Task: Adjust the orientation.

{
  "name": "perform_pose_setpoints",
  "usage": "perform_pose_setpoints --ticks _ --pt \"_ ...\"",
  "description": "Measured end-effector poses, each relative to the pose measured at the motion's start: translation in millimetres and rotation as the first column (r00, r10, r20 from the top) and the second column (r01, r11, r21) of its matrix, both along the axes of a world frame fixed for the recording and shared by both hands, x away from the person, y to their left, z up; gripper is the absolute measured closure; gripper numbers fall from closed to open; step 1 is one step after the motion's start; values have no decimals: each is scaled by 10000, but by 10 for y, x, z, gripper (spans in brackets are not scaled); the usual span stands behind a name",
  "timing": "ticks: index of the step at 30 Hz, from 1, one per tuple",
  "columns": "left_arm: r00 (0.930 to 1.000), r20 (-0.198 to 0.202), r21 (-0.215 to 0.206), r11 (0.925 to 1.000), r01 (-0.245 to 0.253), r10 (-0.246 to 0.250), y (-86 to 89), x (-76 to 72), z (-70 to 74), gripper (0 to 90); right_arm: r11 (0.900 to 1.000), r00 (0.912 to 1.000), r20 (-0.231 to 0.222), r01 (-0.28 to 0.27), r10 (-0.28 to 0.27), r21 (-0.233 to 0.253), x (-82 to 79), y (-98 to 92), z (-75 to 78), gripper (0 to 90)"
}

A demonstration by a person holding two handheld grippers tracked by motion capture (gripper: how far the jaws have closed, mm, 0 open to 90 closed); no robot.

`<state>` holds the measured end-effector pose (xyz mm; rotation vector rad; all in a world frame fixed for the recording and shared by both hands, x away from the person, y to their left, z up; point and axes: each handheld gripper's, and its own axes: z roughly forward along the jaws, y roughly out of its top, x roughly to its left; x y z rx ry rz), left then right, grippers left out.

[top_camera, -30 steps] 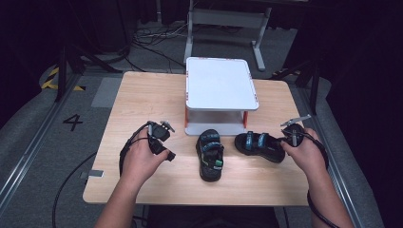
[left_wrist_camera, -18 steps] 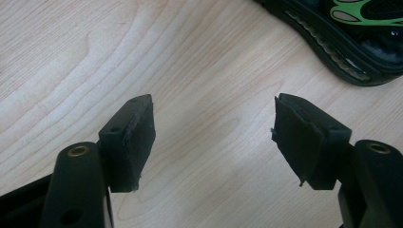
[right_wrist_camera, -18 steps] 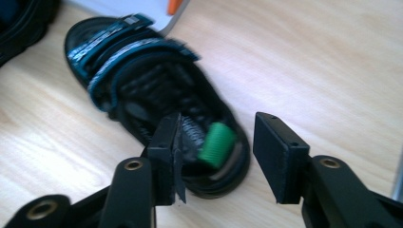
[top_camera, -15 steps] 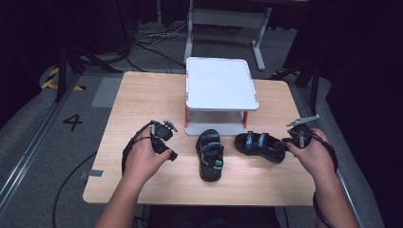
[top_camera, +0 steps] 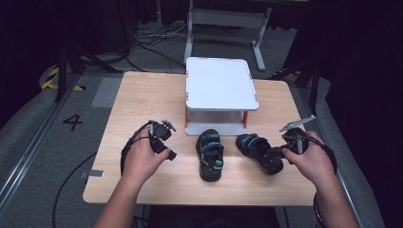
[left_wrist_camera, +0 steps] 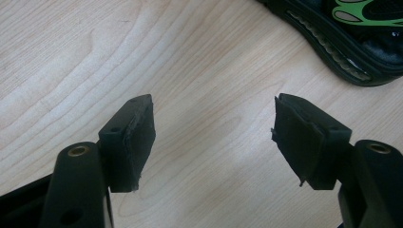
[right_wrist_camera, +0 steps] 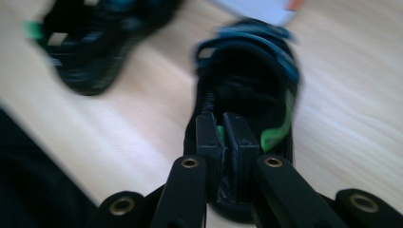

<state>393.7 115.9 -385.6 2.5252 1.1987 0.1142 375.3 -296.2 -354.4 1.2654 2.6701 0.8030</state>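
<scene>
right hand-held gripper point(right_wrist_camera: 223, 137) was pinched on the heel of the right sandal point(top_camera: 259, 152) at the near right of the counter point(top_camera: 142, 95) | left hand-held gripper point(left_wrist_camera: 214, 137) was held spread over bare wood | left sandal point(top_camera: 210, 154) was lying between them, before the white stand point(top_camera: 221, 90)

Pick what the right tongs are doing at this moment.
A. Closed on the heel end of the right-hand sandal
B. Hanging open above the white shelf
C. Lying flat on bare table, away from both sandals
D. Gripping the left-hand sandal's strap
A: in the right gripper view the right tongs have their jaws pinched together on the heel end of the right-hand sandal, which the high view shows lying on the table.
</scene>
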Motion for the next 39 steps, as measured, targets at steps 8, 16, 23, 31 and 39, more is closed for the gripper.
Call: perform_pose_setpoints --ticks 8,16,23,31,39 --pt "10000 18 -94 9999 37 -37 13 2 12 311 9906 9865 -924 -1364 1352 -67 -13 287 -259 863" --pt "10000 -19 -125 9999 -32 32 40 -4 6 310 9891 9895 937 -997 1100 -1086 -49 200 -22 625" --pt "9994 -125 -188 9993 -322 320 144 -38 -16 308 9242 9561 1536 -1878 2496 -3327 211 295 -300 537" --pt "9995 -78 -249 9993 -296 294 160 -13 10 306 9121 9333 1895 -2290 3050 -3400 265 447 -308 755" --pt "9996 -16 -263 9992 -291 291 185 -50 35 306 9320 9237 2121 -2654 3192 -2466 300 840 -252 754"
